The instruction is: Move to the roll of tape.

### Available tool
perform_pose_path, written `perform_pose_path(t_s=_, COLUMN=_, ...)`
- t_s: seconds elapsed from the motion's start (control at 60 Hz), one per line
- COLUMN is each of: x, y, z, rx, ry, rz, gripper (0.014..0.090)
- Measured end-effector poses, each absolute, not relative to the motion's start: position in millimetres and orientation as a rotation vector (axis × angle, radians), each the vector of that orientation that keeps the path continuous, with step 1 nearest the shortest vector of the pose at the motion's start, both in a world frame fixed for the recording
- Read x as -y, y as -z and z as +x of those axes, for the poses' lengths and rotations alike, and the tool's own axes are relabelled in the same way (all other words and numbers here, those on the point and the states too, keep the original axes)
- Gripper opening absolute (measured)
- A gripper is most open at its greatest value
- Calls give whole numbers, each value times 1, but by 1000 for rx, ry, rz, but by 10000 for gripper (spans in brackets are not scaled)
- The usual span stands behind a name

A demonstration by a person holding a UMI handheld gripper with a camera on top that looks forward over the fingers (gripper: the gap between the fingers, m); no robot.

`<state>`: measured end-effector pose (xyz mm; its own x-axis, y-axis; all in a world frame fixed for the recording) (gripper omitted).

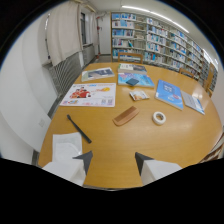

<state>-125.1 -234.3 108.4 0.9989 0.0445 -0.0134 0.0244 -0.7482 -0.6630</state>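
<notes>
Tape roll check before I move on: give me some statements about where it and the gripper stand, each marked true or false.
1. The roll of tape lies on the table, beyond the fingers. True.
2. The gripper is shut on the tape. False: its fingers are open with nothing between them.
3. A brown comb lies beside the tape. True.
4. The tape sits on top of the blue book. False: it rests on bare wood, nearer the gripper than the book.
5. A black stick lies on the table. True.

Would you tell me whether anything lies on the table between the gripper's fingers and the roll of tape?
Nothing: the gripper view shows bare wooden table between the open gripper and the roll of tape.
</notes>
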Motion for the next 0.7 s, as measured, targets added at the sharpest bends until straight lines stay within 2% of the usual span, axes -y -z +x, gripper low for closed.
perform_pose_path(t_s=0.3, x=237, y=-105, z=-108, rx=21, ry=-19, rz=-2415, gripper=841)
perform_pose_path(t_s=0.517, x=239, y=-95, z=-49, rx=-23, ry=60, rz=-2426, gripper=839)
perform_pose_path(t_s=0.7, x=216, y=-82, z=4, rx=-63, ry=90, rz=-2433, gripper=841)
